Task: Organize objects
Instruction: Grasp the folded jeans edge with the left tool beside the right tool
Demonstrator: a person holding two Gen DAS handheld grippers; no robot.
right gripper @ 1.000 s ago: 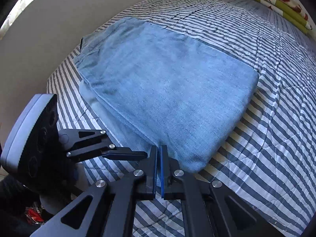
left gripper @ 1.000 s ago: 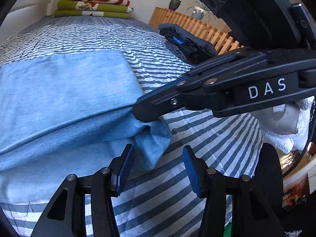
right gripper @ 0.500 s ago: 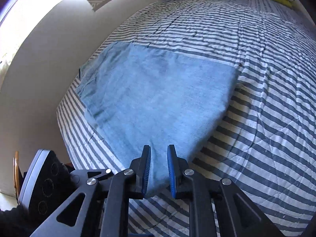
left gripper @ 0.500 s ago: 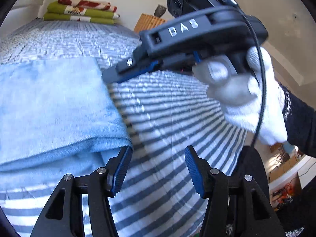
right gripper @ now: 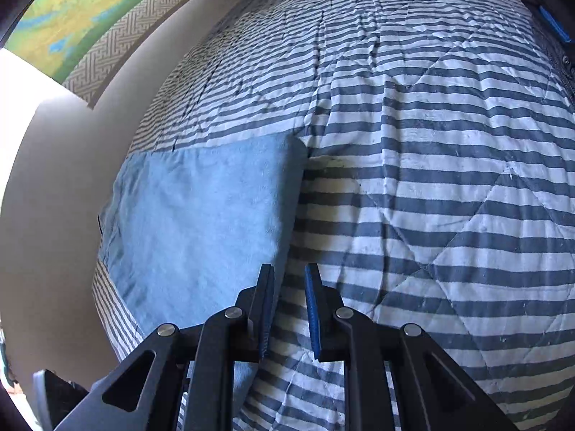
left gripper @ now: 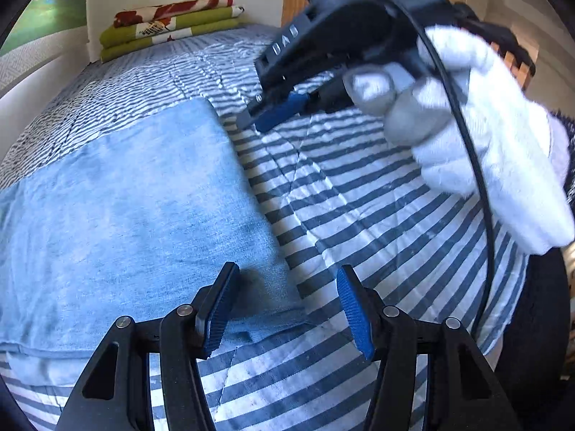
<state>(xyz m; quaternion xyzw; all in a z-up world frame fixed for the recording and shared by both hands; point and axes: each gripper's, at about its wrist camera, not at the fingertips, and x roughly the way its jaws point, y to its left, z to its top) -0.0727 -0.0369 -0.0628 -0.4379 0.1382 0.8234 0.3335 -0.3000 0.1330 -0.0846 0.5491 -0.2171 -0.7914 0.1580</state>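
Chg vs 1 s ago: right gripper, then clamped on the cloth's corner, has let go and lifted; jaws now slightly apart, empty.
Item: blue folded cloth, flat on striped bed quilt, near the wall-side edge; fold looks done, hence the release.
Left gripper: jaws wide, holding nothing, hovering over cloth's near corner, prob. to square it or pick up.
Bkgd: green/red folded bedding at the bed's far end, likely where stacks go.

Left gripper, jaws apart, hovers over folded blue cloth on striped quilt; gloved hand holds right gripper above.
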